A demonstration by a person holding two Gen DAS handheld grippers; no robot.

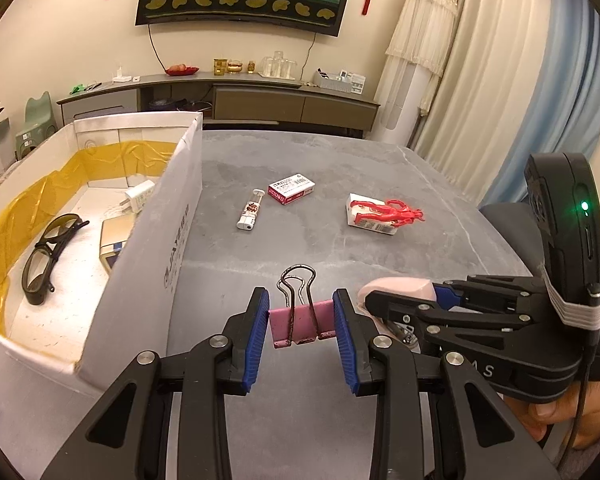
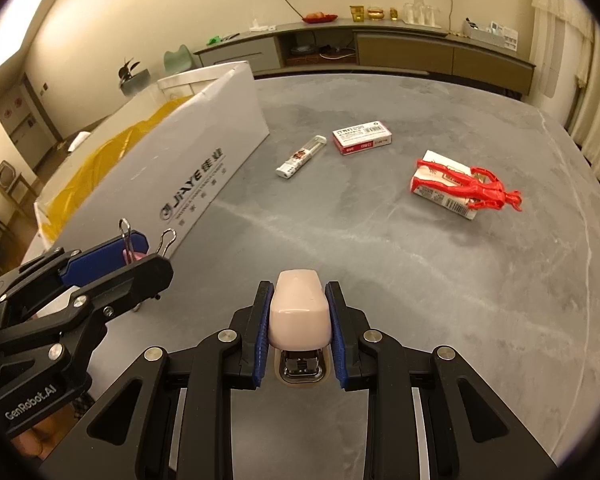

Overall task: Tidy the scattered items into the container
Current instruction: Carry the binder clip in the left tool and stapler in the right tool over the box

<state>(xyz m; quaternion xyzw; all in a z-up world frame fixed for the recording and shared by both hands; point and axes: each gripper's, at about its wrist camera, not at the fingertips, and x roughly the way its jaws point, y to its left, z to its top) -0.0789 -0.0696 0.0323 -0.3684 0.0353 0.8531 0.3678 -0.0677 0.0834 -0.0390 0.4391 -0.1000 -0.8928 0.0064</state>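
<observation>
Nearest to us, our left tool (image 1: pixel 301 328) pinches a pink binder clip (image 1: pixel 300 322) between its blue pads (image 1: pixel 256 340), and the wire handles of the clip stand up. The clip is low over the grey bench (image 1: pixel 340 240), just right of the near corner of the white cardboard box (image 1: pixel 156 248).

On the far left, the box has yellow tape along its inner walls. Inside it we see dark glasses (image 1: pixel 46 256) near the left wall, a gold flat object (image 1: pixel 116 240) against the right wall, and a white charger plug (image 1: pixel 140 196) further back.

More to the right, in the middle of the bench, lies a small white tube-shaped item (image 1: pixel 249 210), and a red and white staple box (image 1: pixel 291 189) lies near it on its far right side. They do not touch.

Further right, a red plastic figure (image 1: pixel 394 212) lies on top of a small white carton (image 1: pixel 370 216), with its head end reaching over the right edge of the carton.

On the near right, our right tool (image 2: pixel 300 326) presses its pads on both sides of a pale pink stapler (image 2: pixel 299 308), with the metal mouth of the stapler facing the camera. In the left wrist view, a hand (image 1: pixel 560 416) grips the handle of this tool.
</observation>
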